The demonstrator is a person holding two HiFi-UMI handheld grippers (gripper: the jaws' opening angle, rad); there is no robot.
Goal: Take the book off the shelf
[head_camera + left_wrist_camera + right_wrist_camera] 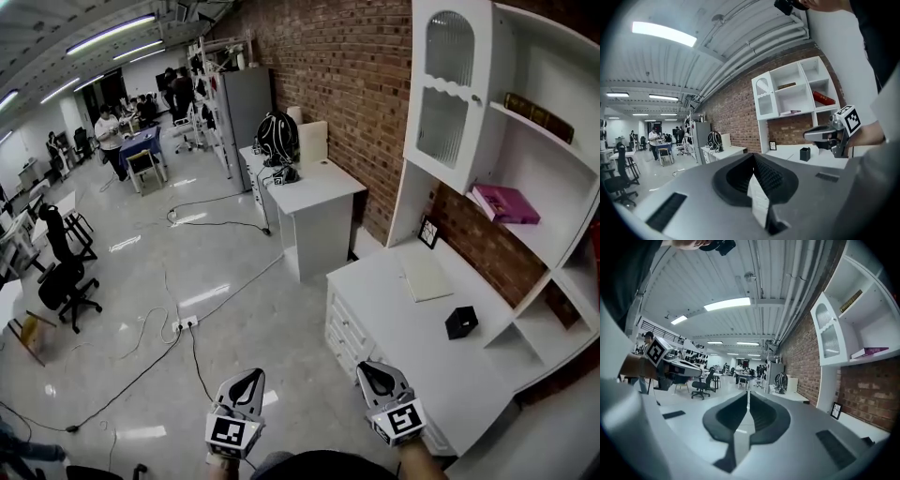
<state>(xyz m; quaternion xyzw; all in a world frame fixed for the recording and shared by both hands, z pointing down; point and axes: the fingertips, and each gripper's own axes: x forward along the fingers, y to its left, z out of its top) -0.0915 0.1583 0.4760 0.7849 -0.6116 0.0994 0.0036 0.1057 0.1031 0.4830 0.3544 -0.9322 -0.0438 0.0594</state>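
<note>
Currently the book (506,202), a pink one, is lying flat on the middle board of the white shelf (531,236), against the brick wall, with nothing touching it. A dark book (539,117) is lying on the board above it, close to the back. The shelf is standing on a white desk (394,323), where a pale pad (427,277) is lying near the middle, a black box (461,322) is sitting nearer the front, and a small frame (428,232) is leaning at the back by the cabinet door.

Both grippers are hovering well apart from the book, low at the near edge of the head view (that is, off the desk's front corner). The left gripper (249,375) is hanging over the floor with its jaws pressed together and nothing between them. The right gripper (375,369) is pointing over the desk's front corner, its jaws also drawn together to a thin slit, gripping nothing.

Further off, a second desk (314,192) is carrying a backpack (277,137), a black chair (64,272) is standing on the glossy floor, and people (111,141) are working at the far end of the room
</note>
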